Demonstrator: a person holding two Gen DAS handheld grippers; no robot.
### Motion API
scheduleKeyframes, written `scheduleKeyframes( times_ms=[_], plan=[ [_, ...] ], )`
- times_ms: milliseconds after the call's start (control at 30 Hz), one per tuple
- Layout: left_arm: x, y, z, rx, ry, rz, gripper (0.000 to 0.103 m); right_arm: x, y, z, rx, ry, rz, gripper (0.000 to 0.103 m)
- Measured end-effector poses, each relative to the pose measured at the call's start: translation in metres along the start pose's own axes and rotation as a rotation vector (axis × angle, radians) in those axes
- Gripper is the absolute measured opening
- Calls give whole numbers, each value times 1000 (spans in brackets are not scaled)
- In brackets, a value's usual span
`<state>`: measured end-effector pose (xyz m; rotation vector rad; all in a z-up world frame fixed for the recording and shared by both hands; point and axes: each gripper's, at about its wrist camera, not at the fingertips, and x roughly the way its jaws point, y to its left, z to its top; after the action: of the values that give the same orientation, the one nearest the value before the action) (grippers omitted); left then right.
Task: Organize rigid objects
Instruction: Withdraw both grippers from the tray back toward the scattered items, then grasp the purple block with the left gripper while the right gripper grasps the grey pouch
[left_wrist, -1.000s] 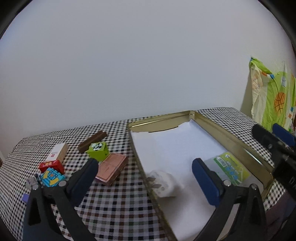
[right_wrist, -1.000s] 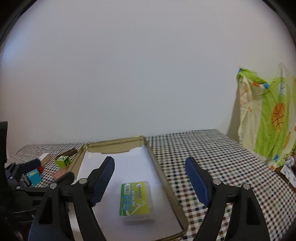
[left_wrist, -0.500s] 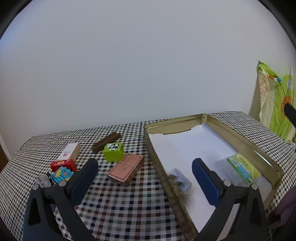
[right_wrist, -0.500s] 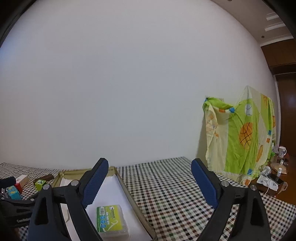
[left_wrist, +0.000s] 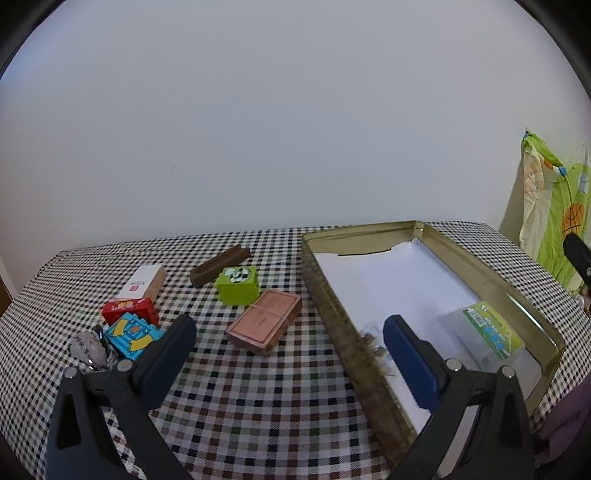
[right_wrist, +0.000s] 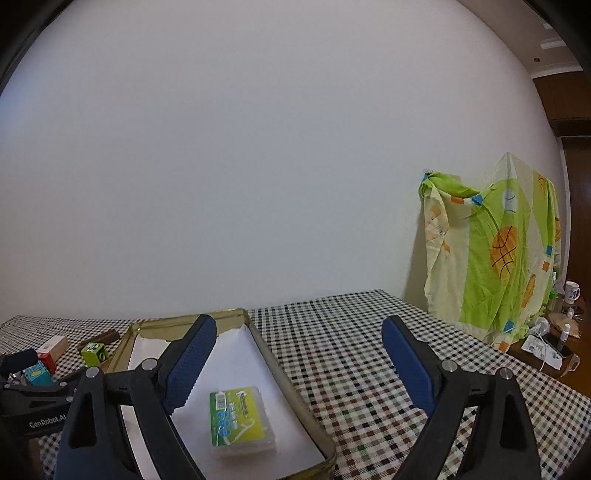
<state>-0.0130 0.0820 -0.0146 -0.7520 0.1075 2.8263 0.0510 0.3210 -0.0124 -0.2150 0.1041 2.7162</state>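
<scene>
A gold metal tray (left_wrist: 480, 266) lined with white paper sits on the checkered table; it also shows in the right wrist view (right_wrist: 291, 384). A clear box with a green label (left_wrist: 487, 332) lies in it, seen too in the right wrist view (right_wrist: 240, 417). A small clear packet (left_wrist: 371, 334) lies near the tray's left wall. Left of the tray lie a pink box (left_wrist: 264, 321), a green cube (left_wrist: 238, 284), a brown bar (left_wrist: 219, 266), a white and tan box (left_wrist: 142, 282), a red box (left_wrist: 129, 310) and a blue box (left_wrist: 131, 336). My left gripper (left_wrist: 288, 354) is open and empty. My right gripper (right_wrist: 299, 365) is open and empty above the tray's right side.
A crumpled silver thing (left_wrist: 88, 349) lies by the blue box. A green and yellow cloth (right_wrist: 495, 258) hangs at the right. A low stand with a mug (right_wrist: 570, 291) and small items is beyond the table's right edge. The wall is close behind the table.
The left gripper let go of the small clear packet into the tray and has drawn back left. The right gripper rose and swung right, then lowered a little.
</scene>
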Motion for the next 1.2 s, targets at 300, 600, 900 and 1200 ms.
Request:
scheduleKeyframes(
  times_ms=[300,600,900,1200],
  plan=[
    [1,27,-1,-30,26,16,102,-11,1,-4,66,34,5,93],
    [2,63,-4,-61,44,49,102,-27,29,-11,46,40,59,93],
    [0,109,-11,-101,64,104,102,-40,65,-18,26,52,138,93],
    [0,162,-21,-160,138,69,102,-40,109,-23,-3,93,232,93]
  ],
)
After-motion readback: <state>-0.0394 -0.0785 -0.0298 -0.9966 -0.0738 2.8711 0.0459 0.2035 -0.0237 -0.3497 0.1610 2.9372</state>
